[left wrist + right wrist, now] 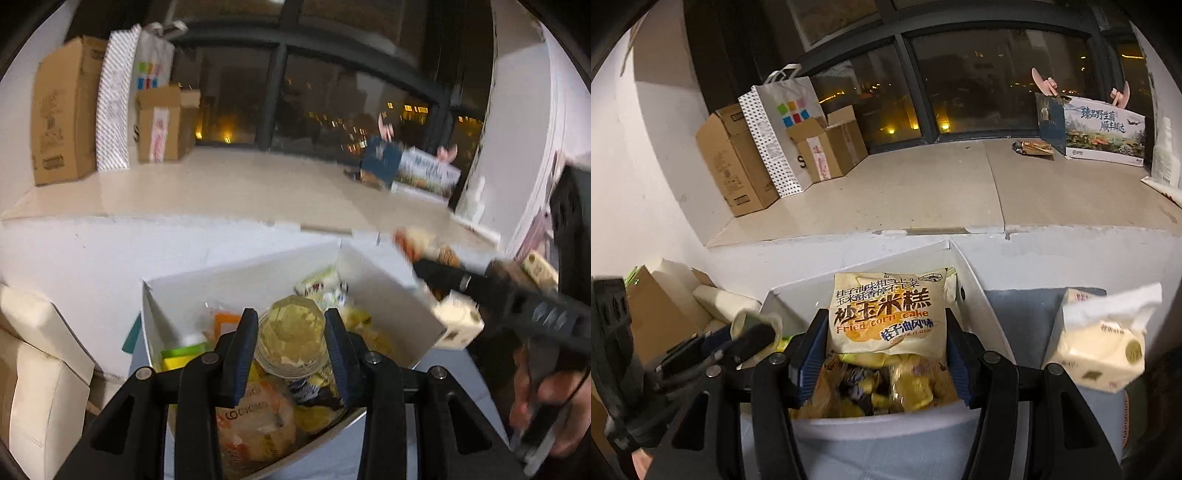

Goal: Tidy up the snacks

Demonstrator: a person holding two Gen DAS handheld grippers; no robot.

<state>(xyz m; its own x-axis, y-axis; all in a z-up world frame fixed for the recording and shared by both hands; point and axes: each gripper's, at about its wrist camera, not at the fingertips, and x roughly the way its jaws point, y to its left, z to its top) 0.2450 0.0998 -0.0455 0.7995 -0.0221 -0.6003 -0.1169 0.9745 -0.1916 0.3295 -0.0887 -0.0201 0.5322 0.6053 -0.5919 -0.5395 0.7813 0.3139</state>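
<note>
My left gripper [291, 332] is shut on a clear plastic cup of yellow snack [293, 338] and holds it over the white box [236, 269] full of snack packets. My right gripper [886, 350] is shut on a fried corn cake packet [886, 314] and holds it upright over the same white box [798, 295]. In the left wrist view the right gripper [417, 258] comes in from the right, blurred, with the packet [424, 243] above the box's right wall. In the right wrist view the left gripper [750, 332] shows at the left with the cup [753, 321].
A cream tissue pack [1104, 354] lies right of the box on blue cloth [1019, 321]. Cream boxes [33, 369] stand at the left. Behind, a raised ledge [923, 192] carries cardboard boxes [735, 162], a paper bag [783, 133] and a printed carton [1104, 133].
</note>
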